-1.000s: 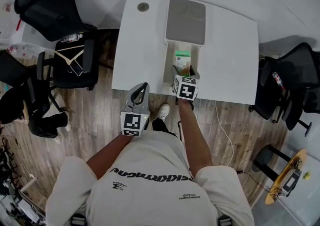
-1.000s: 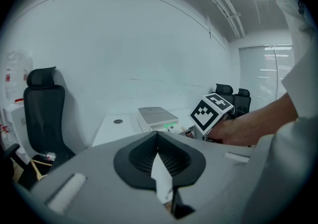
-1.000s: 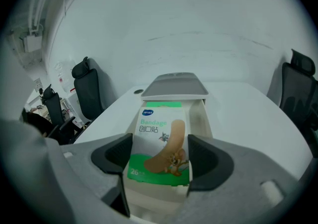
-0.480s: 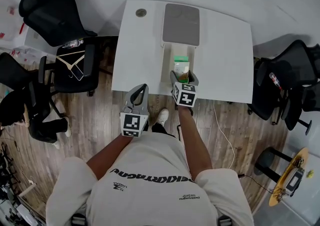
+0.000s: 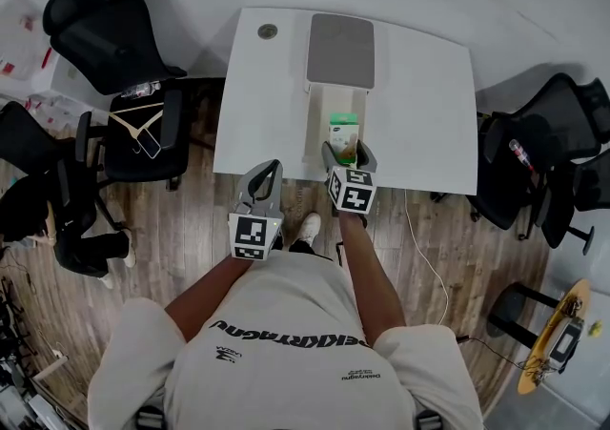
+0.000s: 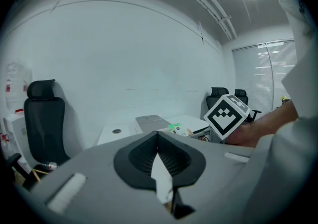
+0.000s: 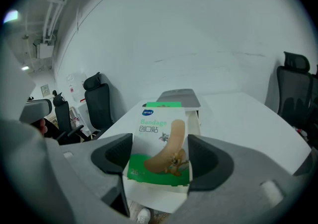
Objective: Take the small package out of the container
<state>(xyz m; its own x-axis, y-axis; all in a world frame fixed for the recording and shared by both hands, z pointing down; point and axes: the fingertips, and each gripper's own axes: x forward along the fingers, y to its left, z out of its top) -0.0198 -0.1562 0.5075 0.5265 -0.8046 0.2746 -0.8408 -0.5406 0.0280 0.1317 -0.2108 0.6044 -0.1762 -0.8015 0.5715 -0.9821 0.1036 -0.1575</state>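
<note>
Now the right gripper point(image 5: 345, 148) has its jaws closed on the sides of the small package point(image 5: 343, 125), a white and green bandage box held upright between the pads. It sits over the near end of the open white container point(image 5: 318, 123), whose grey lid point(image 5: 340, 51) lies flat at the far end on the white table point(image 5: 429, 104). Whether its base clears the container walls I cannot tell. Off the table's near edge, above the wooden floor point(image 5: 191, 228), the left gripper point(image 5: 270, 171) has its jaws pressed together, holding nothing
</note>
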